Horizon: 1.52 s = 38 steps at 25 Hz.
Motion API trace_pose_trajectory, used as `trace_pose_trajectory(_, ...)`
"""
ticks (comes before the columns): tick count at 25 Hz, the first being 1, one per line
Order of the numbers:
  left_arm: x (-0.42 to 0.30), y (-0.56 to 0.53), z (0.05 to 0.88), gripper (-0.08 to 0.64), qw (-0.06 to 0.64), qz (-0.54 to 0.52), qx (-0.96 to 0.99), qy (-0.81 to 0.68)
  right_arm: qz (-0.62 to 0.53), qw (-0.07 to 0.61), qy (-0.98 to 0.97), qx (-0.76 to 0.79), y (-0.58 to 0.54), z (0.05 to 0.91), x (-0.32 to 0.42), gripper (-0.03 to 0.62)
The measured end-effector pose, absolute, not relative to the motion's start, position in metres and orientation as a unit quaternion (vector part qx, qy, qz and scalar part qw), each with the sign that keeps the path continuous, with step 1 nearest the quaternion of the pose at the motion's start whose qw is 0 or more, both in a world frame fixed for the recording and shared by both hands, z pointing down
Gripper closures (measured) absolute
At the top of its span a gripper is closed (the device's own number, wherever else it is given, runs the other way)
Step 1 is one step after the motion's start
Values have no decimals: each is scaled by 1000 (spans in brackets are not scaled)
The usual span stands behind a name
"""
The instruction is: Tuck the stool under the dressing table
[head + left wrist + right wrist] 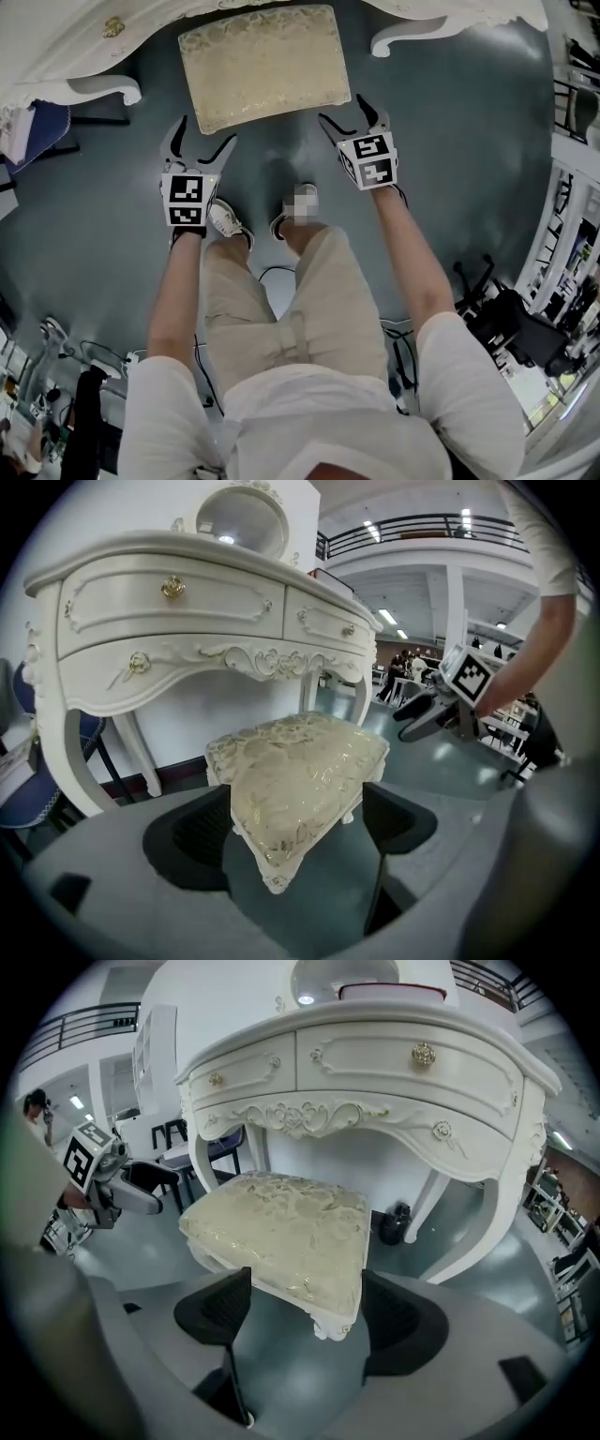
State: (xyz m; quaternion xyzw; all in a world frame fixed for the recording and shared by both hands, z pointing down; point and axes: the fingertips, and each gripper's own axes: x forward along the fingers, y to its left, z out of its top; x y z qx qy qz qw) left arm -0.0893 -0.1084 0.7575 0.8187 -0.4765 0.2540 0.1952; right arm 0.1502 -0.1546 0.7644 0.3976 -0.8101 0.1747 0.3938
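The stool point(265, 64) has a cream brocade cushion and short white legs, and stands on the grey floor in front of the white dressing table point(56, 47), partly beneath its front edge. My left gripper point(204, 133) is open just off the stool's near left corner, and my right gripper point(343, 110) is open by its near right corner. In the left gripper view a corner of the stool point(300, 780) shows between the wide jaws of that gripper point(295, 832), untouched. The right gripper view has the stool point(281, 1232) likewise beyond the open gripper point(309, 1316). Neither holds anything.
The dressing table's curved legs point(403, 37) flank the stool. A blue chair point(37, 127) stands at the left and a black office chair point(506, 319) at the right. The person's shoes point(228, 222) are right behind the grippers. A small dark object point(394, 1222) lies under the table.
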Motion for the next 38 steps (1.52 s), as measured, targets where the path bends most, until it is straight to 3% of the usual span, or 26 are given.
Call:
trace_pose_trajectory(14, -90, -113, 822, 123, 219, 284, 804, -474, 155, 441, -782, 412, -165, 819, 171, 255)
trace_pose_trajectory(38, -88, -121, 837, 138, 241, 267, 788, -501, 119, 463, -777, 410, -174, 830, 161, 296)
